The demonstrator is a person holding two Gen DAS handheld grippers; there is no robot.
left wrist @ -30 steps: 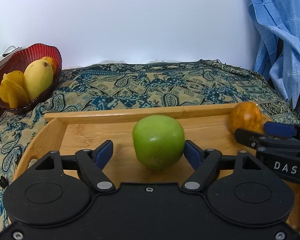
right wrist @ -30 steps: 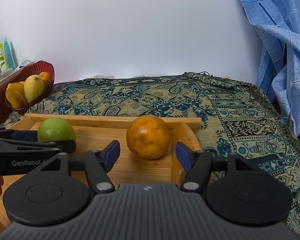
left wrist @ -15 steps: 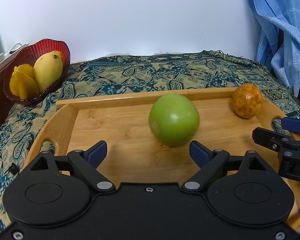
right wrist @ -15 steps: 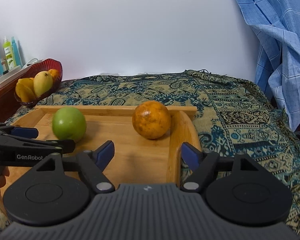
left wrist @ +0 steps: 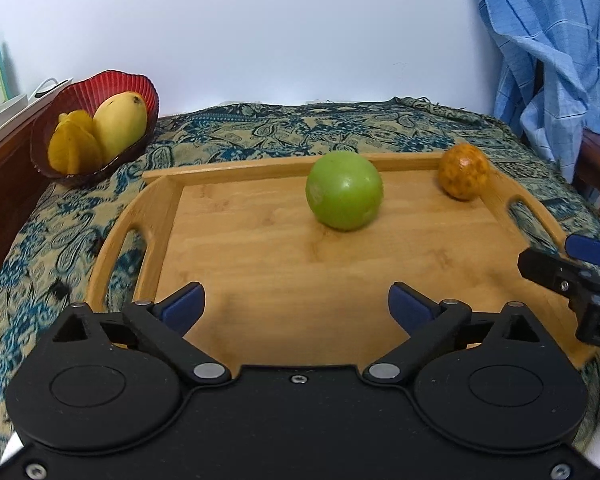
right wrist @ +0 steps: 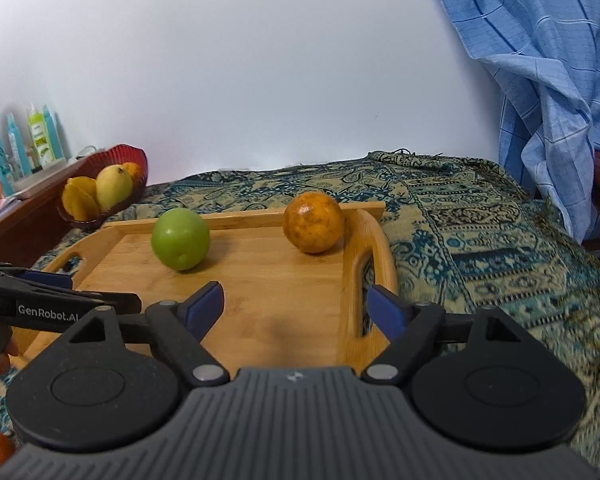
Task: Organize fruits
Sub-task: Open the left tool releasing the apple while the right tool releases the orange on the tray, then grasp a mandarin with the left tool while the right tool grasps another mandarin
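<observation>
Risk: rolling. Green apple (left wrist: 344, 190) and orange (left wrist: 463, 177) sit loose on wooden tray (left wrist: 260, 272), ahead of both hand-held grippers; left (left wrist: 296, 306) and right (right wrist: 296, 304) gape empty. Nudge from one fingertip could send round fruit rolling; tray on soft patterned cloth (right wrist: 480, 240) may tilt.

L cam low at near tray (left wrist: 156, 208) edge, R cam right; both share tray w/ fruit.

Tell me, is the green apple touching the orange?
Apart. The right wrist view shows bare tray wood between the apple and the orange; the left wrist view shows the same gap.
</observation>
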